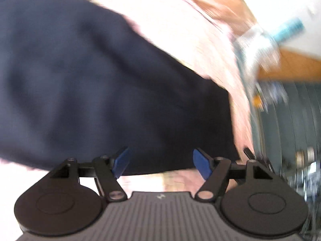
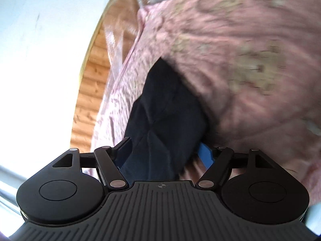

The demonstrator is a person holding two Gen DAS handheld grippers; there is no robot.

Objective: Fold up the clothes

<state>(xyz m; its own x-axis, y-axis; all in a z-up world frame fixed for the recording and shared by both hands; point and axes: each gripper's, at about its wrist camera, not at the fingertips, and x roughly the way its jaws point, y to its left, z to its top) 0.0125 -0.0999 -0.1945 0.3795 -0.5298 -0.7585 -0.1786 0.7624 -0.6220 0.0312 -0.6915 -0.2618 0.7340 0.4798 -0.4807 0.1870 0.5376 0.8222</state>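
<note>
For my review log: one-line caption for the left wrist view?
Open left gripper above a dark navy cloth garment lying on pink patterned bedding; blurred.

Pink patterned bedspread (image 2: 240,60) filled right wrist view from 12 to 4 o'clock; wood-plank wall (image 2: 90,92) at 9 o'clock. Blurred teal obj (image 1: 289,30) at 2 o'clock, left view.

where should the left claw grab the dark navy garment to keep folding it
Probably at the near hem of the dark navy garment, just ahead of the left claw, coming in low from the camera side. That edge lies flat on the pink bedding, so one blue pad could slip under it. The view is blurred, so the exact corner cannot be told.
</note>
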